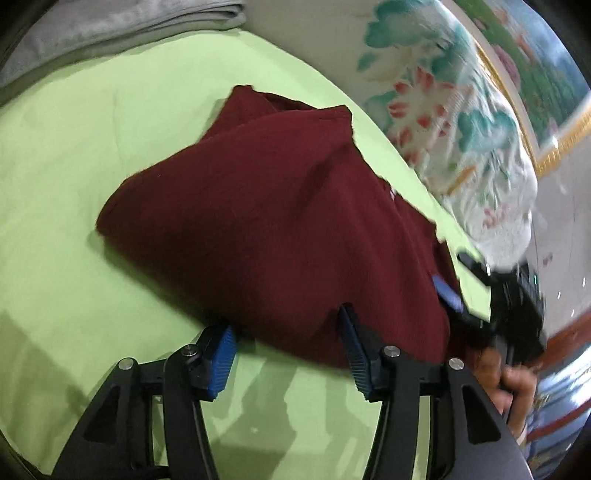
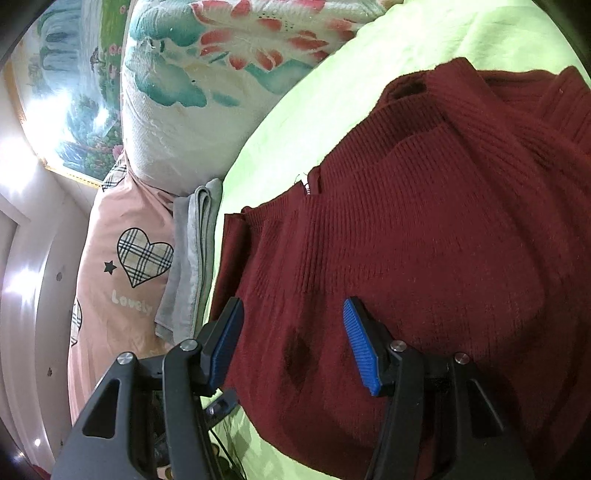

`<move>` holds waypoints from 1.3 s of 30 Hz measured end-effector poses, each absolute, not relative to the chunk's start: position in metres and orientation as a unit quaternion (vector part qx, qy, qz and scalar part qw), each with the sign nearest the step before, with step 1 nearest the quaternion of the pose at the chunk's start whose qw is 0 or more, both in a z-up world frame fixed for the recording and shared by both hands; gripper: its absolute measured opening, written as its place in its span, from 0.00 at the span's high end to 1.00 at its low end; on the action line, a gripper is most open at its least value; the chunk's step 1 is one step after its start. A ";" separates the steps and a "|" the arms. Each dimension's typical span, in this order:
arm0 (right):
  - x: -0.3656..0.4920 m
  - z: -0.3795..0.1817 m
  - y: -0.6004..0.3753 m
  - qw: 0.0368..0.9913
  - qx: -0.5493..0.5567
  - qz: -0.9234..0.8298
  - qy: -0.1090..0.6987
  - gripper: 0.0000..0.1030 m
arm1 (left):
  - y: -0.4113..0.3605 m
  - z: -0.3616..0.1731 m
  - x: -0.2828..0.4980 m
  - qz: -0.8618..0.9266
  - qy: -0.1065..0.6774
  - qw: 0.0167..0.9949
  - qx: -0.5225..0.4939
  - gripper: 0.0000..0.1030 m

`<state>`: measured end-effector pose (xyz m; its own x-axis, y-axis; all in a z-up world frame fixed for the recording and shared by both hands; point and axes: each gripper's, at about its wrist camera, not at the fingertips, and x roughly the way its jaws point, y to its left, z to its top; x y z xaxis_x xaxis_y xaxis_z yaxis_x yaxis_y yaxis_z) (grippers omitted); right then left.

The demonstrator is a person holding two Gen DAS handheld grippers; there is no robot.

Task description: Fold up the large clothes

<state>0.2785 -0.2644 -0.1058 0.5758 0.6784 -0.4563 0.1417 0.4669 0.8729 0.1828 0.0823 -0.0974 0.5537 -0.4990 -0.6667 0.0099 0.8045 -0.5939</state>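
Both claws hanging loose over a folded maroon knit sweater on the bed

Left claw sits at the bottom of its frame, jaws apart, sweater edge between the blue pads but not pinched. Right claw is released too, pads apart over the ribbed knit. Sweater lies mid-frame on the lime-green sheet, floral pillow upper left, grey folded towel beside it.

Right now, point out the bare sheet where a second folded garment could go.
Widest bare stretch: green sheet between the maroon sweater and the folded grey blanket. Crowded: the strip between the sweater and the floral pillow, where the right gripper sits.
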 end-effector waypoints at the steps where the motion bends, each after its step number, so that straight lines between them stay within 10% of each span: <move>1: 0.278 -0.106 -0.264 0.745 0.483 0.181 0.424 0.45 | 0.085 -0.099 0.189 -0.148 0.444 0.835 -0.289 0.48; 9: 0.283 -0.105 -0.264 0.749 0.477 0.183 0.423 0.44 | 0.094 -0.098 0.239 -0.126 0.418 0.828 -0.353 0.87; 20: 0.272 -0.119 -0.297 0.697 0.584 0.212 0.358 0.38 | -0.059 0.019 0.206 -0.285 0.332 0.893 -0.105 0.91; 23: 0.265 -0.125 -0.316 0.669 0.629 0.230 0.323 0.22 | -0.131 0.000 0.187 -0.309 0.335 0.890 0.027 0.92; 34: 0.280 -0.117 -0.320 0.693 0.579 0.207 0.377 0.22 | -0.166 -0.042 0.168 -0.294 0.336 0.884 0.142 0.91; 36: 0.289 -0.105 -0.314 0.727 0.524 0.188 0.401 0.33 | -0.170 -0.043 0.164 -0.287 0.329 0.885 0.159 0.91; 38: 0.298 -0.099 -0.308 0.749 0.471 0.168 0.434 0.73 | -0.174 -0.042 0.163 -0.283 0.326 0.887 0.163 0.91; 39: 0.303 -0.097 -0.307 0.754 0.453 0.164 0.446 0.77 | -0.174 -0.040 0.163 -0.283 0.327 0.888 0.157 0.91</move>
<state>0.3028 -0.3071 -0.0975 0.5482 0.6513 -0.5247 0.1571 0.5360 0.8295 0.1634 -0.1743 -0.0403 0.6261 -0.3987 -0.6701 0.6048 0.7908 0.0946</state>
